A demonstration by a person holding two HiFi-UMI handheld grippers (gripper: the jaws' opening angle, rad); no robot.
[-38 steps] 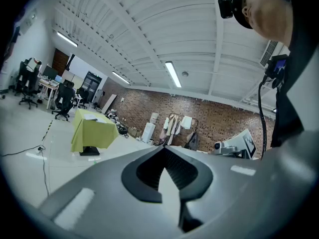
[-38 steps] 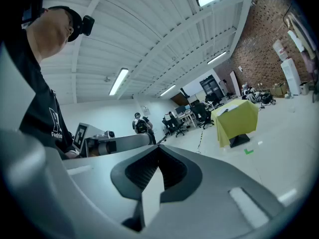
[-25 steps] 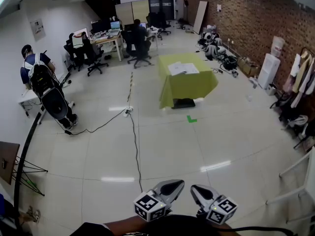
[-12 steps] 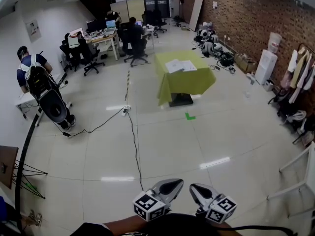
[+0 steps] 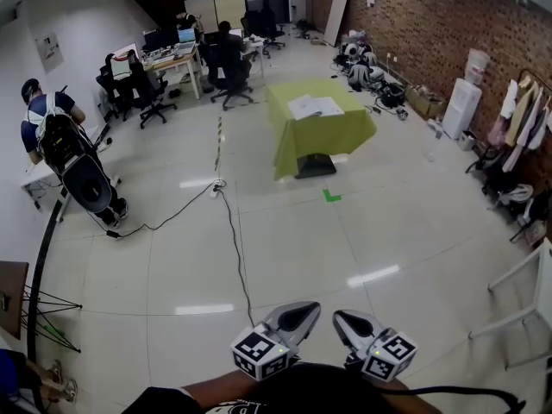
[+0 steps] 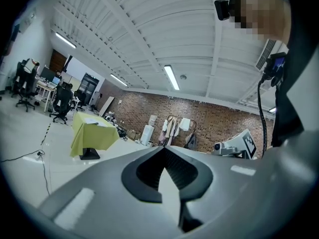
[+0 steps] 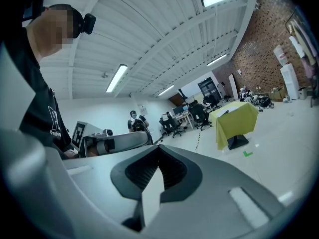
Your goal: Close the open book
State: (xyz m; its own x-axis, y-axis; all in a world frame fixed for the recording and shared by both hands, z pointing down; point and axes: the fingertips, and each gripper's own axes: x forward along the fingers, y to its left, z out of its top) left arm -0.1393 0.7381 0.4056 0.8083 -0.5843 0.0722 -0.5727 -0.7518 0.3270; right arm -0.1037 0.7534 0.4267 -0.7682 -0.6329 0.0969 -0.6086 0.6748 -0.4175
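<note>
Left tool (image 5: 296,317) and right tool (image 5: 352,324) hang low, pressed together on nothing (a walking posture, I judge), the open book (image 5: 315,106) on its desk (image 5: 321,142) well apart.

I see my right gripper (image 7: 158,152), fingers (image 7: 209,183) closed together on nothing; far across the floor (image 7: 279,148) stands a yellow-draped counter (image 7: 238,122).

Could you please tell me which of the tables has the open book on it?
The lone table draped in yellow-green cloth, mid-floor, with the open book on top; the desks at the far wall carry monitors instead.
</note>
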